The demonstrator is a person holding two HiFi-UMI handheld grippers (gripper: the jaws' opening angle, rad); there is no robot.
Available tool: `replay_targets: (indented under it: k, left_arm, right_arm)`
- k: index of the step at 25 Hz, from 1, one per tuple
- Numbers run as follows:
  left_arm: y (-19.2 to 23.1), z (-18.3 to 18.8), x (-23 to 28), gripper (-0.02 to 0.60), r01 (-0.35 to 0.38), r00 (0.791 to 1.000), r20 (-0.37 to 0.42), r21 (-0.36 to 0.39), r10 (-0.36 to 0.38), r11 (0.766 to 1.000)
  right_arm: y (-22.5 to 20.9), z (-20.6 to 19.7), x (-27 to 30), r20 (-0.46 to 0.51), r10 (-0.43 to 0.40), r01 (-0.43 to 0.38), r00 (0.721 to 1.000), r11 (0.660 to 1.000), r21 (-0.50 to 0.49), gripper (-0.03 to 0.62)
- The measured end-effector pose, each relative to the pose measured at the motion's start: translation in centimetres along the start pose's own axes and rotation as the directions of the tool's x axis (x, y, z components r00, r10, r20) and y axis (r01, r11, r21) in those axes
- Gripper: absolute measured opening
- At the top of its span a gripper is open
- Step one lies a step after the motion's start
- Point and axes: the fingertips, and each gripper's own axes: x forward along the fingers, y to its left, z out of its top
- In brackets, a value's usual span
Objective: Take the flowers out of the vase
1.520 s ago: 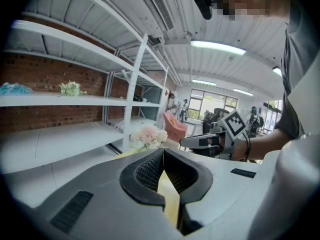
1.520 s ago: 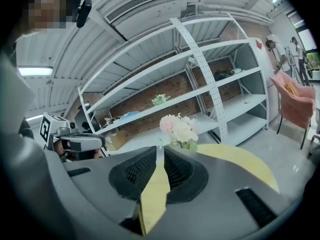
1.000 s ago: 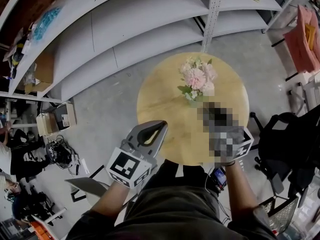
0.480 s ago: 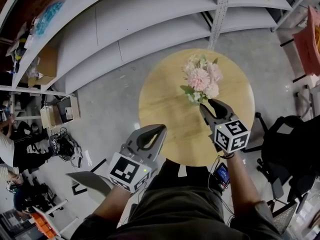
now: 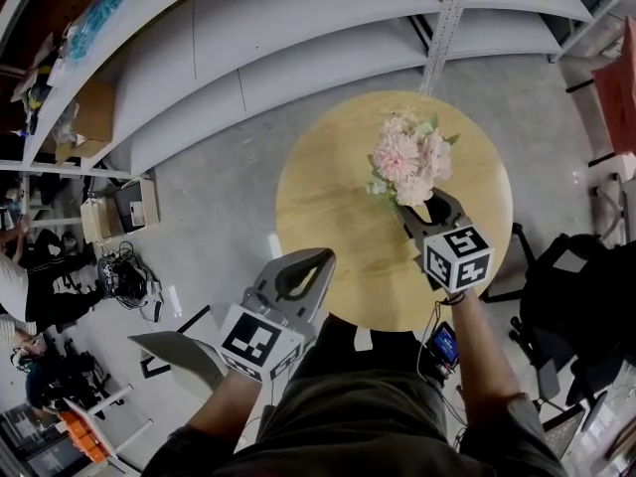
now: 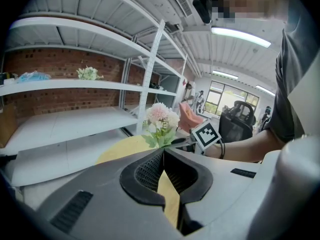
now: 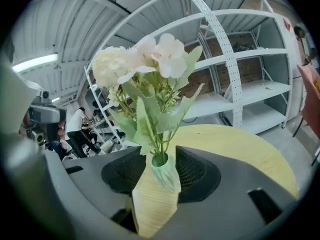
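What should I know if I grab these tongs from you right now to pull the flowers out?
Left tongs: shut, empty, held back near the edge of the round table.
Right tongs: open; the jaws have just been opening. The green vase stands between them, not gripped.
Flowers: all in the vase, upright on the table.
Done: nothing is out yet.
Left to do: probably steady the vase, grip the stems and lift the flowers out.

Pale pink flowers (image 5: 409,157), mint-green vase (image 7: 166,176), yellow table (image 5: 328,207) — fine grain, grey right tool (image 5: 422,205) — black-and-white squares.
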Motion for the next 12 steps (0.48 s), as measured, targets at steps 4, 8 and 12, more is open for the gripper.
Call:
replay_targets:
  k: [4,8,12]
  left_arm:
    - [0.37,-0.16,0.02,0.009,0.003,1.0,-0.001,0.0,-0.003,1.0]
    - [0.46,-0.43,0.16,0.009,-0.003,1.0,-0.002,-0.014,0.003,1.0]
    - [0.7,-0.77,0.15,0.009,0.001,1.0,-0.007,-0.012,-0.001,1.0]
  right_arm:
    - [0.05,0.36,0.7,0.003,0.002,-0.001,1.0,1.0,-0.019,0.144]
    - [0.03,0.31,0.93,0.01,-0.002,0.002,1.0,0.999,-0.034,0.143]
    - [0.31,0.28,1.25,0.014,-0.007,0.008,1.0,0.999,-0.048,0.141]
